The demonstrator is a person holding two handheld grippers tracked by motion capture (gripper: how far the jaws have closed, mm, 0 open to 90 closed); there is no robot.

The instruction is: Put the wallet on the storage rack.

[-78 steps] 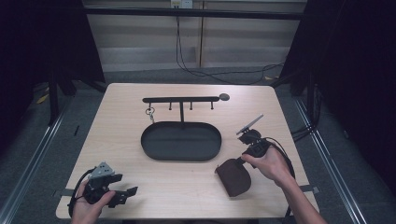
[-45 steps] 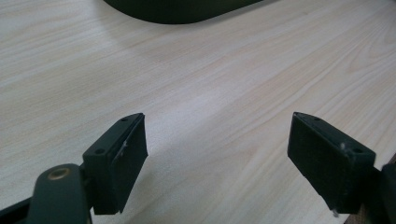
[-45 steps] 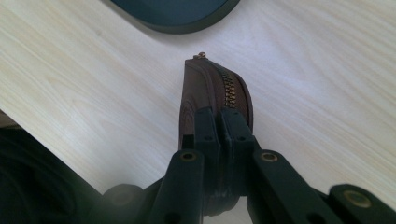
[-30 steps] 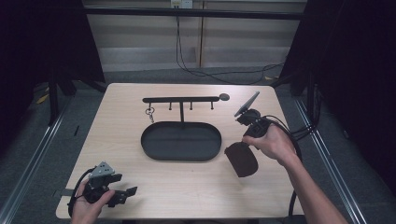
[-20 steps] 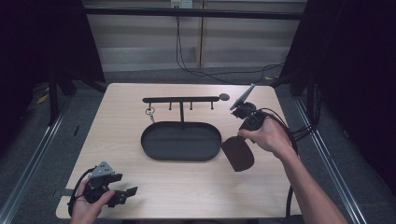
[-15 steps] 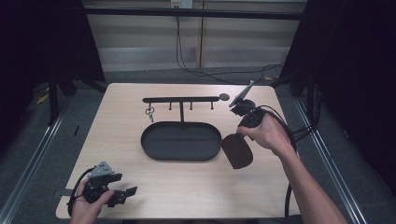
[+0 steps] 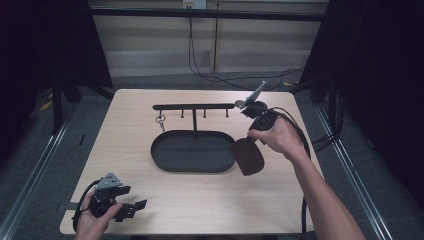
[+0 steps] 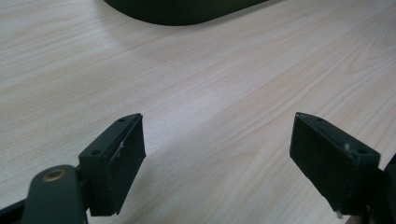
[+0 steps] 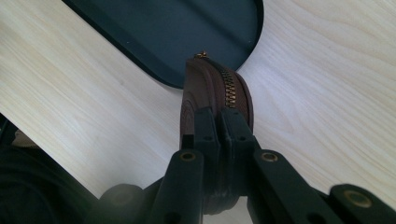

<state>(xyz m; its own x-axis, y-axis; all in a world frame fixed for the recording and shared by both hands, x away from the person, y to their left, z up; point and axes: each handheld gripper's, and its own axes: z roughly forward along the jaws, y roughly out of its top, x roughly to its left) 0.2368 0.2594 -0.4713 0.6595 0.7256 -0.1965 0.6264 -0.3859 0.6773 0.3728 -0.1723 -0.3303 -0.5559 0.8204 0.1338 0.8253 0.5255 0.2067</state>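
Note:
A round brown zip pouch (image 7: 247, 155) (image 9: 215, 91) hangs above the table, just past the right end of the black oval tray (image 7: 170, 152) (image 9: 154, 37). My right gripper (image 7: 255, 134) (image 9: 219, 126) is shut on the pouch, its jaws pinched on the zip edge. At the table's front left corner, my left gripper (image 7: 131, 208) (image 8: 229, 154) rests low over bare wood. It stands open, with nothing between its jaws.
A black hook rack (image 7: 194, 107) rises behind the tray, with a key ring (image 7: 160, 120) hanging from its left hook. Cables (image 7: 300, 150) trail off the right side of the table. Dark frames stand at both sides.
My right gripper has carried the pouch up from the front right of the table, away from the person and leftward to the tray's right end. The left gripper has stayed put.

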